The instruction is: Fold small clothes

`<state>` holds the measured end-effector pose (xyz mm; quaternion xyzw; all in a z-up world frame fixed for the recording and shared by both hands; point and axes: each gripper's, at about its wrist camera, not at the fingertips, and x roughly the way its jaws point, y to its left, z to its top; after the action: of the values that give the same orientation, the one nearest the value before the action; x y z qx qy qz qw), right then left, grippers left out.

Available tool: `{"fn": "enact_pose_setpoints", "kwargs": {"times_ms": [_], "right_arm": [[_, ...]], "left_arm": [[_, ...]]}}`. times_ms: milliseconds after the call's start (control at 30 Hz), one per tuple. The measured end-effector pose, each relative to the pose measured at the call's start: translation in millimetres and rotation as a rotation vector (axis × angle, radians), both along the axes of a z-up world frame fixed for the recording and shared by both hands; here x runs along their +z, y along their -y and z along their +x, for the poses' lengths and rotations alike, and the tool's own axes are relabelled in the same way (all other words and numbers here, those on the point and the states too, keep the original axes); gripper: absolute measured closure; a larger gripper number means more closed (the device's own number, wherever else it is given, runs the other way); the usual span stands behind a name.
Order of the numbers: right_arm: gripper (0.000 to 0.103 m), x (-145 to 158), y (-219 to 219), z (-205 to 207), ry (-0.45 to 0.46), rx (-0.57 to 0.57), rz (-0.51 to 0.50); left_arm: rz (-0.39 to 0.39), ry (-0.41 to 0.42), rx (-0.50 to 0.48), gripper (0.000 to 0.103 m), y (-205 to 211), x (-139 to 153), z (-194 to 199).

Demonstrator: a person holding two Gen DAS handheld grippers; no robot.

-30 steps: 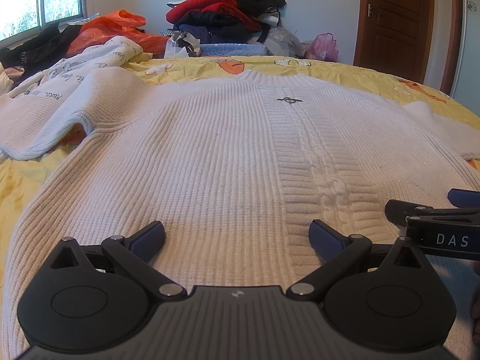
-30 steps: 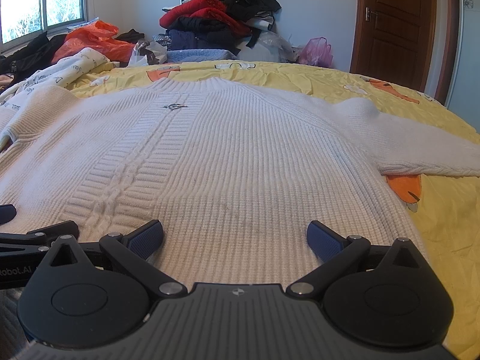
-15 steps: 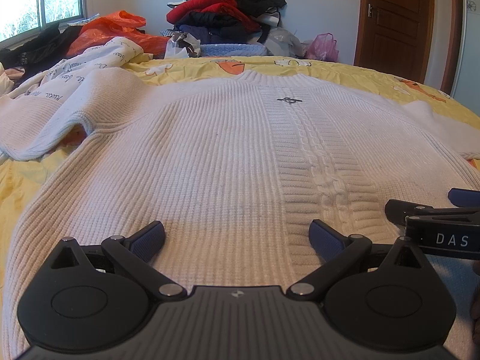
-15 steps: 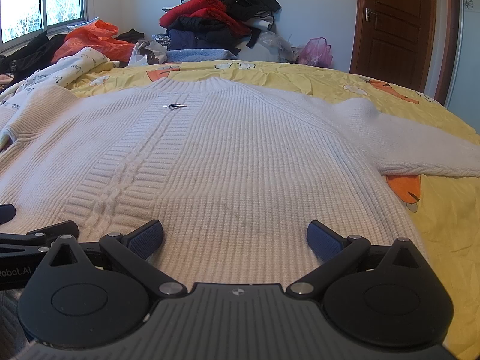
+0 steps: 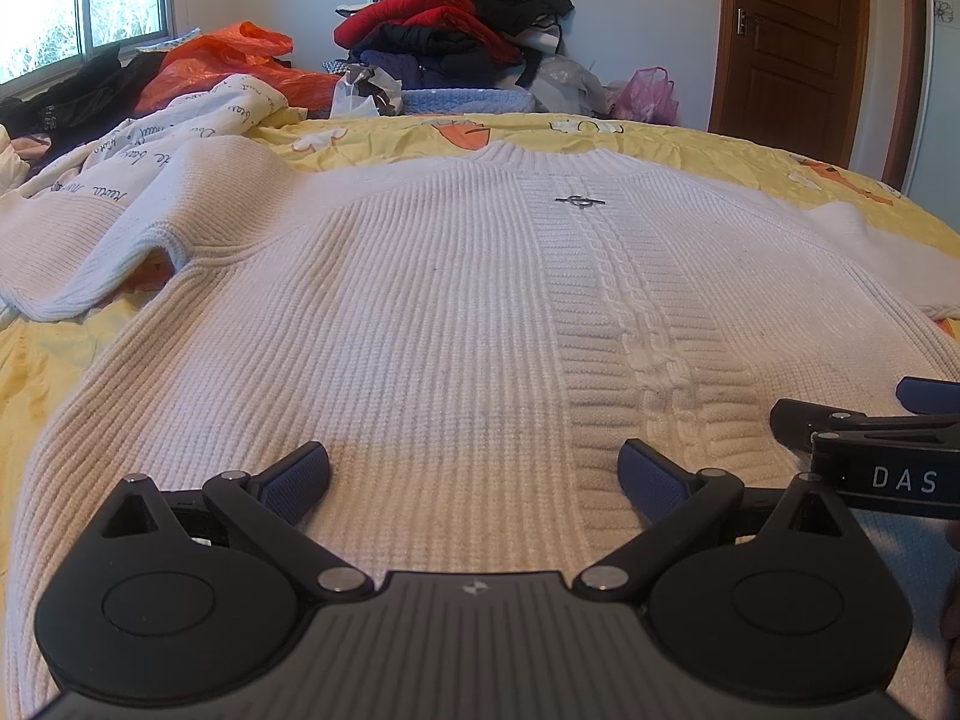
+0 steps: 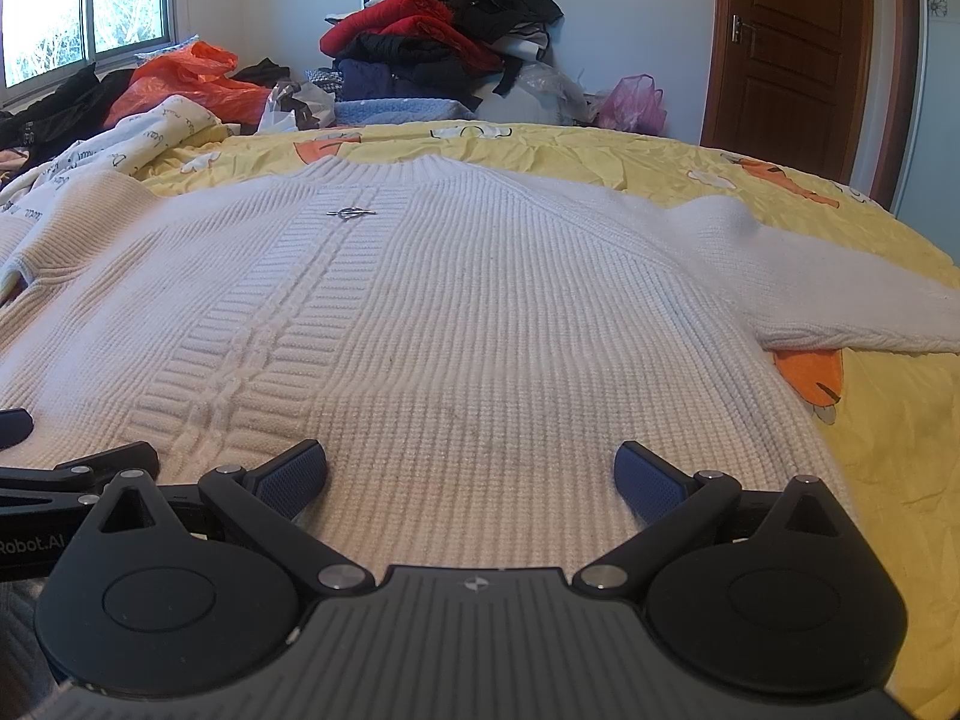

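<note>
A white ribbed knit sweater (image 5: 420,312) lies flat, front up, on a yellow bed sheet (image 5: 36,360), collar at the far side and sleeves spread out. It also shows in the right wrist view (image 6: 492,312). My left gripper (image 5: 474,474) is open and empty, low over the sweater's near hem on its left half. My right gripper (image 6: 471,471) is open and empty, low over the hem on the right half. Each gripper shows at the edge of the other's view: the right one (image 5: 864,420), the left one (image 6: 72,462).
The sheet (image 6: 900,420) has orange cartoon prints. A white printed cloth (image 5: 150,144) and an orange bag (image 5: 228,54) lie at the far left. A pile of red and dark clothes (image 5: 456,30) stands against the back wall. A brown door (image 5: 792,42) is at the back right.
</note>
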<state>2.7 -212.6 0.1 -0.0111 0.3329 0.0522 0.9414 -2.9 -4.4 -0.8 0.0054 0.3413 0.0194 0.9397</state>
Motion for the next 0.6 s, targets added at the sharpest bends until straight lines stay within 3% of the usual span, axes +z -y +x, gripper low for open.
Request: {"fn": "enact_pose_setpoints", "kwargs": {"times_ms": [600], "right_arm": [[0.0,1.1,-0.4,-0.8,0.0,0.0,-0.003]], "left_arm": [[-0.001,0.0,0.0,0.0,-0.1,-0.5,-0.6]]}}
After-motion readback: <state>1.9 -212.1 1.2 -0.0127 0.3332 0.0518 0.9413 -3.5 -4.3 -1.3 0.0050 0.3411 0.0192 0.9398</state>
